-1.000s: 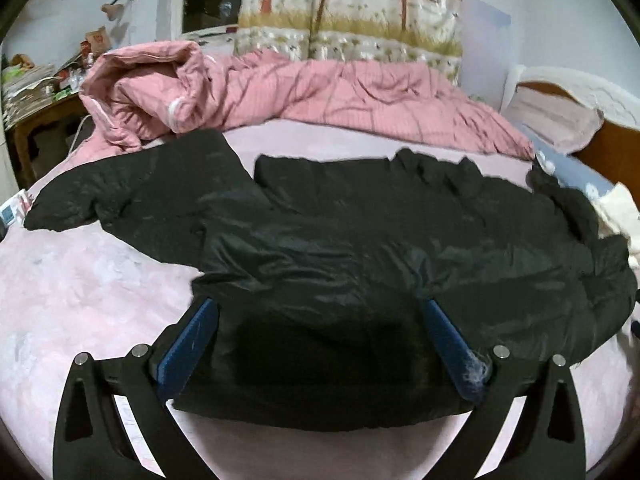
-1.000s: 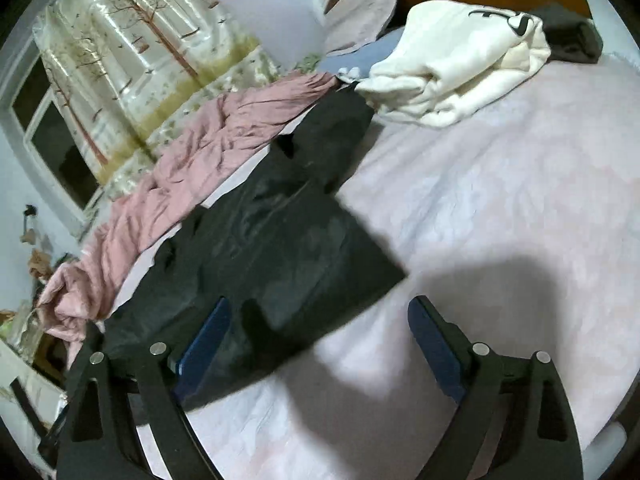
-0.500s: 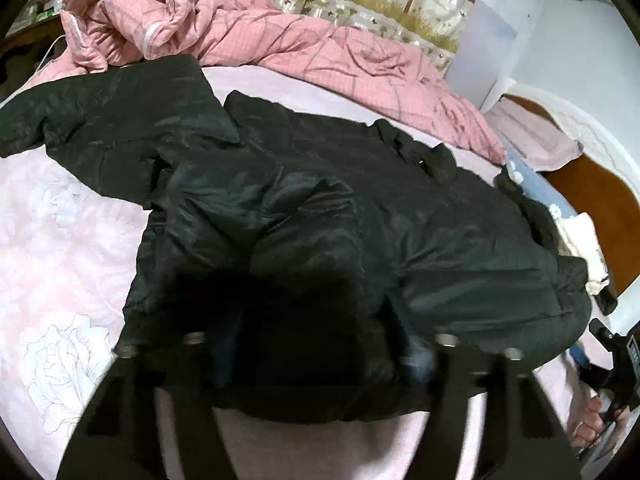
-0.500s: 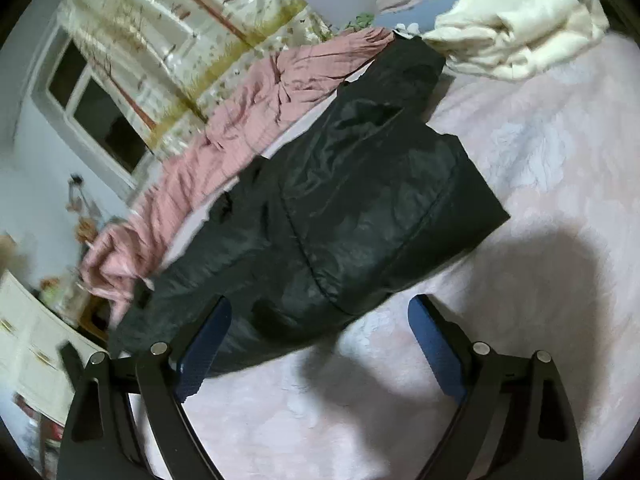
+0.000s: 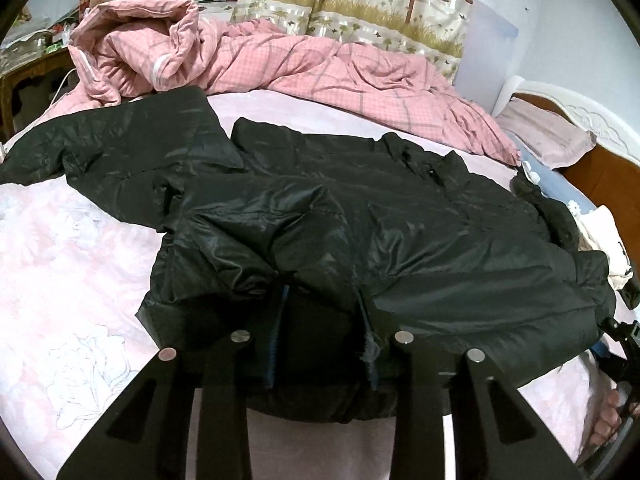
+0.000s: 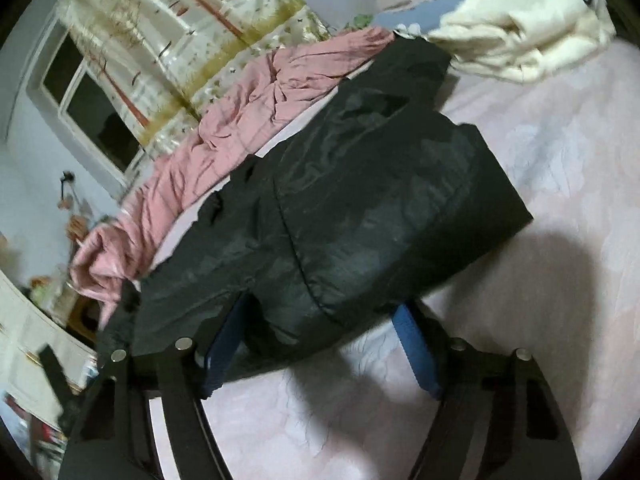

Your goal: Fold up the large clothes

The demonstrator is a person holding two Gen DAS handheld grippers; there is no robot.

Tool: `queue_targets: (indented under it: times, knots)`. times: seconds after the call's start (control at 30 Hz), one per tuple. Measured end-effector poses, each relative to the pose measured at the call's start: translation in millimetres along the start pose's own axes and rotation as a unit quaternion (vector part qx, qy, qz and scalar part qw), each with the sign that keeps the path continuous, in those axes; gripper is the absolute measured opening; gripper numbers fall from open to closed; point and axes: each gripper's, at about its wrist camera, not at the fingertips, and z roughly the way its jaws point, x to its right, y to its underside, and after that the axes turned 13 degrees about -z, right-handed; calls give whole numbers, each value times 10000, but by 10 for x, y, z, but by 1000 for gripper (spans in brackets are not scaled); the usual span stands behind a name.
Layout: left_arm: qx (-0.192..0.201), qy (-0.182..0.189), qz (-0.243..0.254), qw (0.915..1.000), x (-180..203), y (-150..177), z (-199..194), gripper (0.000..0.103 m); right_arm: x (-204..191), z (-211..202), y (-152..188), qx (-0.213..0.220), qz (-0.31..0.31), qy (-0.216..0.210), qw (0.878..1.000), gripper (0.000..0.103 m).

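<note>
Bedroom: pink floral bed (image 5: 72,280) under my cameras, a rumpled pink quilt (image 5: 280,64) along its far edge, tree-print curtains (image 5: 360,4) behind.
Garment: black puffer jacket (image 5: 400,220) lies spread across the bed, one sleeve (image 5: 100,148) stretched out flat toward the left side.
Left hand-held gripper (image 5: 322,340): jaws drawn narrow, pinching the jacket's near hem, with fabric bunched up between the blue pads.
Right hand-held gripper (image 6: 320,344): jaws wide; the jacket's near edge (image 6: 360,240) sits between the fingers, but I cannot see whether either pad touches it, since that view is blurred.
Nearby: cream garment (image 6: 520,28) heaped beside the jacket's far end, just touching it by the look.
Progress: early, I judge. Only the hem is gathered on my left side; no clean fold shows yet.
Remaining: sleeves brought in, body doubled over, bundle squared up.
</note>
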Motion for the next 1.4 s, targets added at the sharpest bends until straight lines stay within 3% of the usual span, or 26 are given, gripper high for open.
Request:
queue_targets:
  times: [0.13, 0.17, 0.23, 0.27, 0.3, 0.53, 0.67, 0.73, 0.83, 0.87, 0.93, 0.97, 1.0, 1.07, 1.17, 1.23, 1.27, 1.4]
  knots:
    - [30, -5, 130, 9999, 28, 10, -17, 25, 58, 108, -136, -19, 55, 65, 10000, 76]
    - [41, -8, 165, 9999, 32, 12, -28, 24, 93, 107, -152, 20, 108, 97, 9999, 71]
    - [58, 17, 192, 9998, 44, 17, -40, 23, 152, 95, -167, 56, 128, 232, 9996, 50]
    - [73, 31, 197, 9998, 51, 18, -47, 23, 156, 96, -163, 62, 115, 209, 9997, 31]
    - [88, 39, 209, 9997, 61, 23, -56, 22, 153, 76, -158, 113, 110, 74, 9998, 18]
    - [86, 265, 483, 9984, 209, 84, -191, 15, -94, -293, -163, 561, -765, 805, 9922, 12]
    - [8, 464, 681, 9966, 347, 304, -308, 15, 38, -606, -162, 759, -693, 996, 9897, 12]
    - [59, 395, 848, 9956, 430, 398, -345, 15, 105, -661, -183, 715, -629, 996, 9905, 12]
    - [215, 133, 1099, 9936, 507, 447, -327, 20, 186, -570, -182, 467, -505, 1021, 9924, 15]
    - [268, 68, 1136, 9931, 514, 458, -321, 29, 195, -529, -171, 403, -501, 1085, 9920, 19]
    - [430, -34, 1112, 9929, 478, 436, -324, 40, 197, -511, -163, 407, -510, 1311, 9892, 33]
    - [492, -65, 1081, 9929, 453, 428, -334, 48, 188, -524, -174, 468, -520, 1420, 9874, 45]
    - [569, -135, 1035, 9929, 427, 410, -350, 56, 173, -564, -182, 586, -543, 1570, 9844, 58]
    - [704, -241, 890, 9933, 363, 365, -388, 65, 152, -657, -174, 859, -590, 1789, 9783, 72]
    - [863, -38, 574, 9946, 232, 266, -502, 67, 91, -838, -178, 1337, -737, 1988, 9681, 73]
    - [1089, -54, 469, 9929, 174, 220, -588, 74, 26, -904, -186, 1499, -898, 1985, 9644, 75]
    - [1189, -110, 419, 9920, 136, 185, -624, 79, -33, -930, -176, 1580, -1044, 1970, 9620, 78]
    - [1226, -629, 319, 9900, 8, 55, -601, 81, -491, -952, -122, 1632, -2205, 1807, 9445, 83]
